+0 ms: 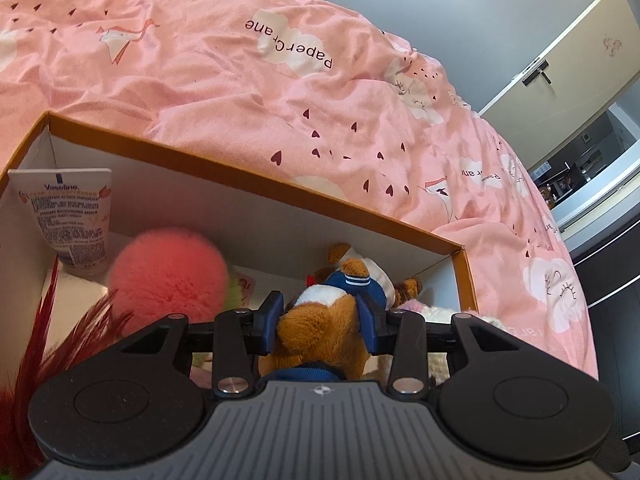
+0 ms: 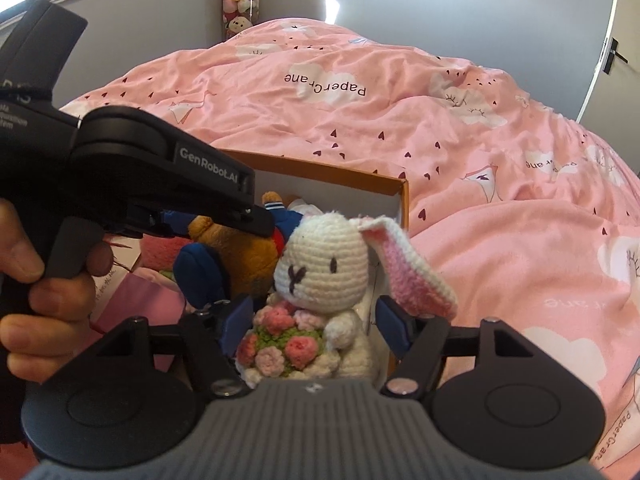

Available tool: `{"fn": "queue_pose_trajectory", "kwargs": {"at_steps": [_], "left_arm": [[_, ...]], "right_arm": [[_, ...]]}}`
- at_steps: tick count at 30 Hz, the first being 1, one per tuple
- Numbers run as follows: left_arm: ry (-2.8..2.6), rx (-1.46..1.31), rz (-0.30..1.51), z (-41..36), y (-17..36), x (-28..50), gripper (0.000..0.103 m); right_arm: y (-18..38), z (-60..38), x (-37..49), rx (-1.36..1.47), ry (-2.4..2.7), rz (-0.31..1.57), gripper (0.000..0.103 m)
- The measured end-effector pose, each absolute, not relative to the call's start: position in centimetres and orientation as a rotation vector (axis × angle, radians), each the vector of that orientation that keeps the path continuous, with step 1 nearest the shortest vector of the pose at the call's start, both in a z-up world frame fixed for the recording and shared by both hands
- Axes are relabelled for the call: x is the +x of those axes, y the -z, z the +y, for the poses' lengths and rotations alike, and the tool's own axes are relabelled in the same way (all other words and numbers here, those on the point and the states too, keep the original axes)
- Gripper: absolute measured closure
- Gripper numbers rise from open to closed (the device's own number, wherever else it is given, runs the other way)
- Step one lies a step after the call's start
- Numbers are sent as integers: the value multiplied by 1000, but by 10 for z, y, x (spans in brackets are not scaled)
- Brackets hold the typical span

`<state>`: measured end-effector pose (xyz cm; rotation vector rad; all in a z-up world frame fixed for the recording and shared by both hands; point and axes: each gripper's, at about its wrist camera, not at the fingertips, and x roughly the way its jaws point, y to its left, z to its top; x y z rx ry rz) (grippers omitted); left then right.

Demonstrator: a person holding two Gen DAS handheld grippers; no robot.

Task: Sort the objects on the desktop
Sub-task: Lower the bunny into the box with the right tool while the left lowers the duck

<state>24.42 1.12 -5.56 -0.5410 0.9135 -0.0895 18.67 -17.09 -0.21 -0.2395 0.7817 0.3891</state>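
The left gripper (image 1: pixel 320 316) is clamping a brown plush dog (image 1: pixel 320 332) in a blue sailor outfit, its blue pads pressing into the fur on either side. The dog's long axis is running away from the camera, toward the far wall of the box, with a blue striped cuff at the far end; which end is the head I cannot tell. It is hanging just above the contents, near the right half of the box.

The right gripper (image 2: pixel 316 320) is standing with its jaws apart around a white crocheted rabbit (image 2: pixel 324 276); a gap is showing between the right pad and the rabbit's body, while the left pad is sitting just beside the bouquet, and whether it is touching I cannot tell. The rabbit is sitting upright, its long axis vertical, its face turning toward the camera, one pink-lined ear drooping to the right over the box edge. It is holding a knitted bouquet (image 2: pixel 280 340) of pink and green against its chest and is occupying the near right corner of the box.

The orange-rimmed cardboard box (image 1: pixel 256 172) is lying on a pink quilt (image 1: pixel 240 72) printed with hearts and paper cranes. Inside it, a Vaseline tube (image 1: pixel 66 216) is leaning in the far left corner, cap end down, a fluffy pink pompom (image 1: pixel 168 276) is sitting in front of it, and red feathers (image 1: pixel 48 332) are sticking up at the near left. In the right wrist view a hand (image 2: pixel 36 280) is gripping the left gripper's handle at the left edge
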Motion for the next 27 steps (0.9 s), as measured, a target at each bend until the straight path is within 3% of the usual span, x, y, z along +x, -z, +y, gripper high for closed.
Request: {"fn": "queue_pose_trajectory", "kwargs": {"at_steps": [19, 27], "left_arm": [[160, -425, 952, 14, 35, 246, 53], [232, -438, 997, 18, 40, 236, 53]], "right_arm": [[0, -203, 187, -27, -496, 797, 35], [-8, -192, 175, -108, -521, 814, 41]]}}
